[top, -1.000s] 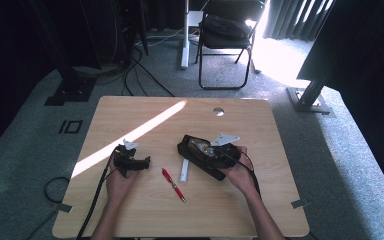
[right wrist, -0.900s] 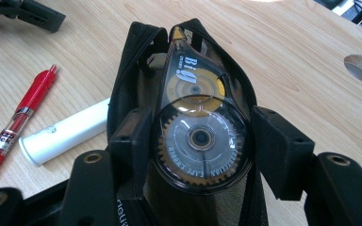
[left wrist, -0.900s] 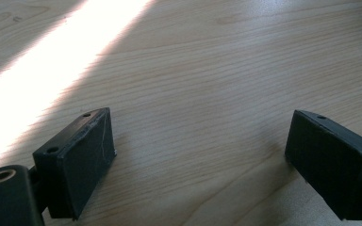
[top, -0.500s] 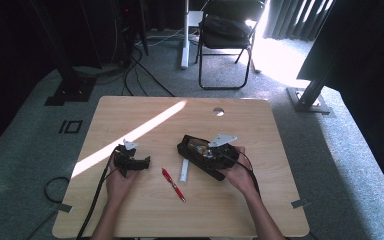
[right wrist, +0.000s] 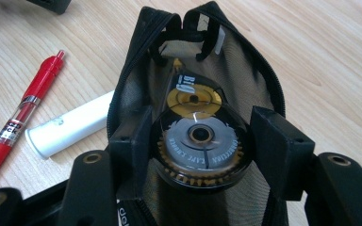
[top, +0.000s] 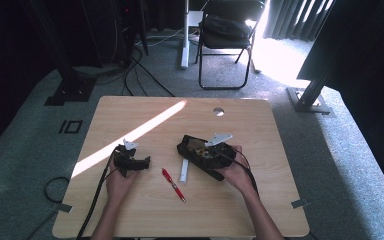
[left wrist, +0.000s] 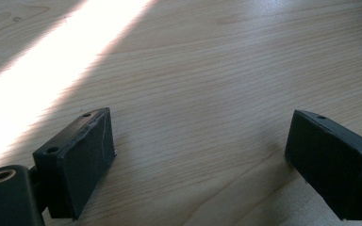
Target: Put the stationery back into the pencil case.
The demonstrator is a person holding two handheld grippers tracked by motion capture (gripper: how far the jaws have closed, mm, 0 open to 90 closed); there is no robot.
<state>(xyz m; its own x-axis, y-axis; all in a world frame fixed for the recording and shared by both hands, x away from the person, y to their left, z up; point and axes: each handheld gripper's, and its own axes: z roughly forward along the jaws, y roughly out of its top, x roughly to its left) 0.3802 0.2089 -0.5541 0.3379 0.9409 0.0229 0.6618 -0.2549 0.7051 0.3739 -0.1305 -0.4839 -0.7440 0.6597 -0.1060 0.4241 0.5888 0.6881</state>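
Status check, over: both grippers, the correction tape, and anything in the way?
Left gripper open on bare table. Right gripper shut on clear correction tape dispenser over black mesh pouch. Red pen, white tube alongside, not blocking.

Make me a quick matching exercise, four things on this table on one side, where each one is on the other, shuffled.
Things:
1. red pen
2. white tube
3. correction tape dispenser
4. left gripper

Places:
A. between the right gripper's jaws, over the black mesh pouch
B. partly under the pouch's edge
C. open over bare table
D. on the table beside the white tube

Pairs: 1-D, 2-B, 3-A, 4-C
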